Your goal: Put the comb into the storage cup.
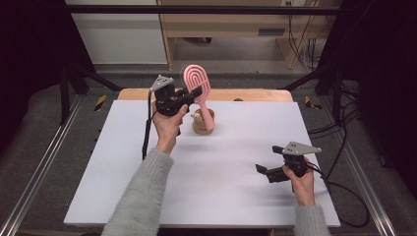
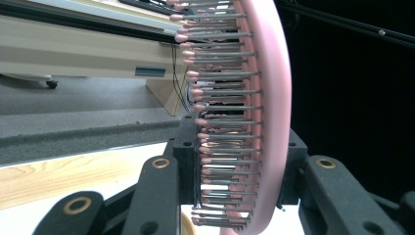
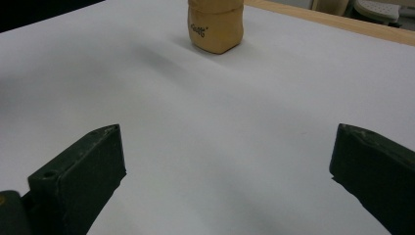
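Pink plastic sits clamped between the black jaws of the left gripper (image 1: pixel 193 95): they are closed on a hairbrush (image 1: pixel 197 83), pressing on the bristle side and on the smooth back of its looped head. From that gripper's own view the hairbrush (image 2: pixel 254 117) stands on edge, its metal pins with pink tips pointing toward the left of the frame. In the high view the brush is held tilted above the far middle of the white table (image 1: pixel 147 196), head up, its handle slanting down into a small tan wooden cup (image 1: pixel 201 125) that stands on the table. Whether the handle touches the cup's rim cannot be told.

Well apart, near the front right of the table, the right gripper (image 1: pixel 263 170) is held low over the surface with its jaws spread wide and nothing between them. Its own view looks across bare white table to the cup (image 3: pixel 216 27) farther off.
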Demonstrator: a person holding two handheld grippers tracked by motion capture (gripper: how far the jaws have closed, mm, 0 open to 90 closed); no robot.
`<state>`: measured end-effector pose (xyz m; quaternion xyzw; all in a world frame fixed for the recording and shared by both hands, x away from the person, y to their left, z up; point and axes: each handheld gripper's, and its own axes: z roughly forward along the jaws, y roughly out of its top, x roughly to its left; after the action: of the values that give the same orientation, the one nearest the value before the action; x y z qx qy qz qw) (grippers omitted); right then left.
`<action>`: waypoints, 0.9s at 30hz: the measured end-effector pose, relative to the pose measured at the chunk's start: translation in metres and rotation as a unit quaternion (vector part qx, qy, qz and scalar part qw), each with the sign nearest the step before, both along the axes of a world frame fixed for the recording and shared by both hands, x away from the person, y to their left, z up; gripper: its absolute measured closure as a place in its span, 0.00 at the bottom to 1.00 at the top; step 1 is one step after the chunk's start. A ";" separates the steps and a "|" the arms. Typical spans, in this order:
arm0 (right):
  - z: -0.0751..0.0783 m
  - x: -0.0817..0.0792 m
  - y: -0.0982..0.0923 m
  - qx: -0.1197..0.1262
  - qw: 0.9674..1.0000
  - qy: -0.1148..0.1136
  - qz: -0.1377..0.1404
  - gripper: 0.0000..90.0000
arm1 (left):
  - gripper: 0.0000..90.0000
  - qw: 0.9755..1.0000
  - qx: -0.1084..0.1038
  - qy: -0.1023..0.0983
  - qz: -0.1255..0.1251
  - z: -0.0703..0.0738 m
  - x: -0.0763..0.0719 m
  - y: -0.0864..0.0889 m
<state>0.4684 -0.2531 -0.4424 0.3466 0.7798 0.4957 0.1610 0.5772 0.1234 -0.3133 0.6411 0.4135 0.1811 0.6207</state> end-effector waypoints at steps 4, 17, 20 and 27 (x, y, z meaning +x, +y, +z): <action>0.000 0.000 0.000 0.000 1.000 0.000 0.001 0.01 | 0.70 1.000 -0.003 -0.001 0.006 0.002 0.004 -0.001; -0.001 0.000 0.000 -0.001 1.000 0.002 0.002 0.01 | 0.70 1.000 -0.003 0.000 0.024 0.000 0.019 -0.002; -0.001 0.000 0.001 -0.001 1.000 0.002 0.002 0.01 | 0.70 1.000 -0.004 -0.003 0.026 -0.001 0.022 -0.004; 0.000 0.000 0.000 0.000 1.000 0.001 0.003 0.01 | 0.70 0.999 0.007 -0.009 0.032 -0.002 0.029 -0.008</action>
<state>0.4686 -0.2529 -0.4429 0.3448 0.7809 0.4959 0.1593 0.6058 0.1155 -0.3157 0.6305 0.4269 0.2096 0.6134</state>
